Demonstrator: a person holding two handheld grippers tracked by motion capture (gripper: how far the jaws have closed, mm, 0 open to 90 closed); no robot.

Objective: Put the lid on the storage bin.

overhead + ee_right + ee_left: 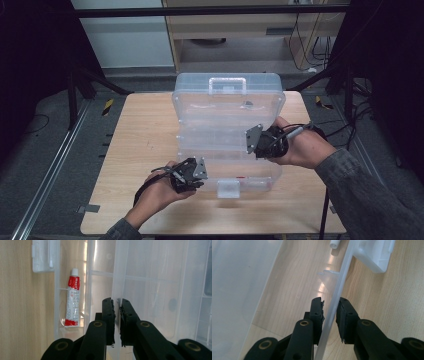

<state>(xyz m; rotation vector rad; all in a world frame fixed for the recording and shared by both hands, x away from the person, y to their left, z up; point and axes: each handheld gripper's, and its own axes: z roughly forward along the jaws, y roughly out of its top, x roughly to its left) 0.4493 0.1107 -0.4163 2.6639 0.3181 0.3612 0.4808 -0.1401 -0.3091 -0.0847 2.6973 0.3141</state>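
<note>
On the table (140, 150) in front of me lies the clear box (227, 135), its lid (227, 97) swung up at the far side. My left gripper (329, 312) straddles the box's near wall, jaws close on either side of the thin plastic; whether both pads press I cannot tell. My right gripper (117, 311) is clamped on an inner wall at the box's right side. A red-and-white tube (72, 301) lies in a near compartment, its print too small to read. My hands hide both grippers' tips from above.
</note>
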